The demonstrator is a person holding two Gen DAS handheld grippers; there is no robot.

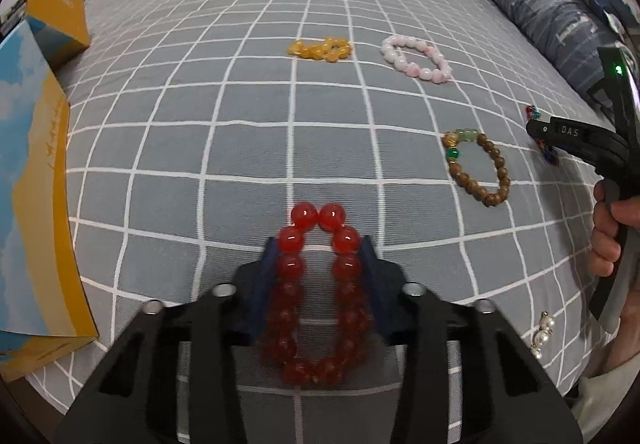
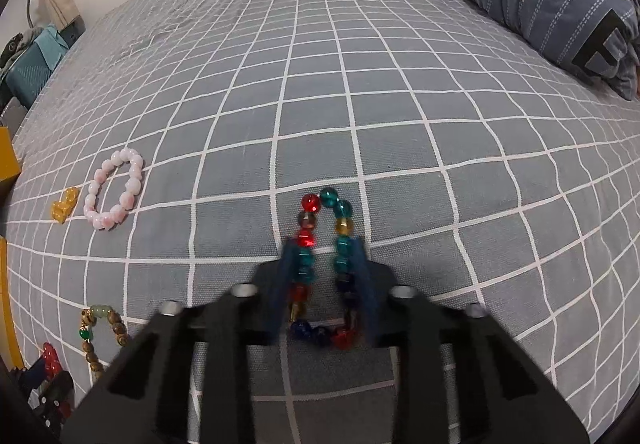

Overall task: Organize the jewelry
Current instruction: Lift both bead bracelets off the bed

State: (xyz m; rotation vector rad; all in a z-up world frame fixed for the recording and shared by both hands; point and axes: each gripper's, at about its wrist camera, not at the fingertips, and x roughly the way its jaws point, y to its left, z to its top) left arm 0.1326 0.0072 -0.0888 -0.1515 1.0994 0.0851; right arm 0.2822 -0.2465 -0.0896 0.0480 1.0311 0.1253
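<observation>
Bracelets: red one pinched in left tongs, multicoloured one in right tongs. Three others remain loose on bed; sorting appears barely begun.

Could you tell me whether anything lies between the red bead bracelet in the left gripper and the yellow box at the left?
Nothing visible does. The red bead bracelet sits pinched between the left gripper's fingers, and only bare checked bedsheet separates it from the yellow box. The other bracelets lie ahead or to the right, off that path.
</observation>
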